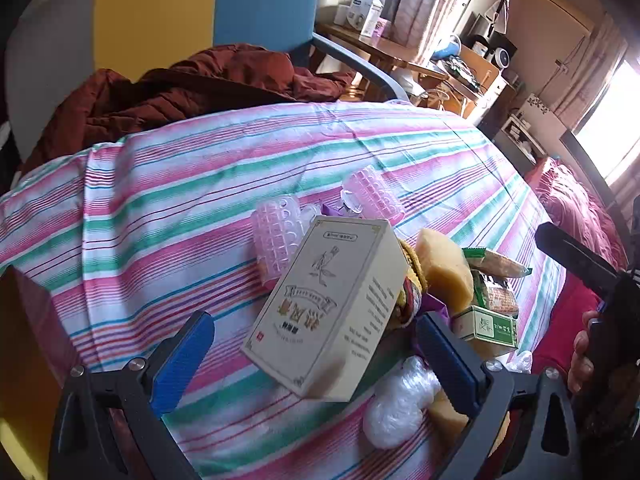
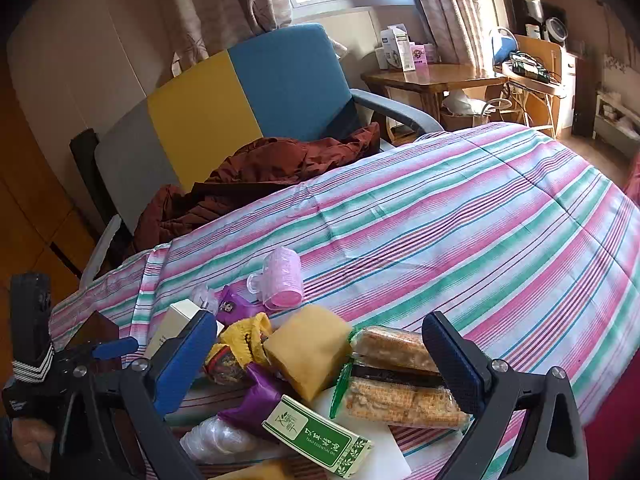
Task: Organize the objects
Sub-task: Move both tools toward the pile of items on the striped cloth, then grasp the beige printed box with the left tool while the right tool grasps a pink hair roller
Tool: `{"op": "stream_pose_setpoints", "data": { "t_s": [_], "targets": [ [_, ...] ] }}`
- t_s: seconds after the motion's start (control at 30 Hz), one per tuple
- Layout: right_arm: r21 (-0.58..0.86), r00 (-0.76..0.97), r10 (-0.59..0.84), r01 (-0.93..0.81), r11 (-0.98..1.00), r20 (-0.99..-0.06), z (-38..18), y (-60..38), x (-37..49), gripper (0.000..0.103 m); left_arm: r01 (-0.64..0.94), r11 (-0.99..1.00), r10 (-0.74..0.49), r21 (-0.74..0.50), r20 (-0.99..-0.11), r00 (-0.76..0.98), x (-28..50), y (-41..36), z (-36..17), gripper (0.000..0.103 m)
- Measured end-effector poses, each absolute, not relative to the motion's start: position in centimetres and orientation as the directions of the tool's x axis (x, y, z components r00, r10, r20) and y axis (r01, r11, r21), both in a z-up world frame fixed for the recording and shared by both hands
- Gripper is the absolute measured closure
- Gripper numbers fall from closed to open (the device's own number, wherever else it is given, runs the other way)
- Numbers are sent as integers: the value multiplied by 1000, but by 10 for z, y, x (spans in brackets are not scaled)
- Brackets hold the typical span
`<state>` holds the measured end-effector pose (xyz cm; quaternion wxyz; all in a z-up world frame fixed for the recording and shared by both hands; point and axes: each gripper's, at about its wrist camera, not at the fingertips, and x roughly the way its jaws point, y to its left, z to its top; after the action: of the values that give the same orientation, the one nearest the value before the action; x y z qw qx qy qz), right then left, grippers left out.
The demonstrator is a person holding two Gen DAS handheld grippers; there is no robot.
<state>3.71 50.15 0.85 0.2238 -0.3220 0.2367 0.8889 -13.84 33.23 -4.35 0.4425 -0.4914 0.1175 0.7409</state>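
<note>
Two grippers gaping wide, gripping nothing; cream box at 12 o'clock looking light, stiff — pinching long sides.

The bedspread runs in pink, green and white stripes. A cream box carries gold lettering; the hair rollers are translucent pink, the sponge yellow, the small carton green and white. The chair back is grey, yellow and blue.

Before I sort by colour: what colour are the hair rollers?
Translucent pink hair rollers, clearest in the left wrist view.
</note>
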Motion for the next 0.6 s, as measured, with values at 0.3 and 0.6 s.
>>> {"op": "stream_pose_setpoints", "data": {
  "t_s": [0.3,0.6],
  "targets": [
    [261,-676,235,-546,-796,-698,4,501,32,0,-756,-548,549,-358,-836,-1,-149,354,-68,26],
    [237,-654,210,-525,-817,-727,3,495,25,0,-760,-537,619,-365,-783,-61,-121,325,-43,52]
  ]
}}
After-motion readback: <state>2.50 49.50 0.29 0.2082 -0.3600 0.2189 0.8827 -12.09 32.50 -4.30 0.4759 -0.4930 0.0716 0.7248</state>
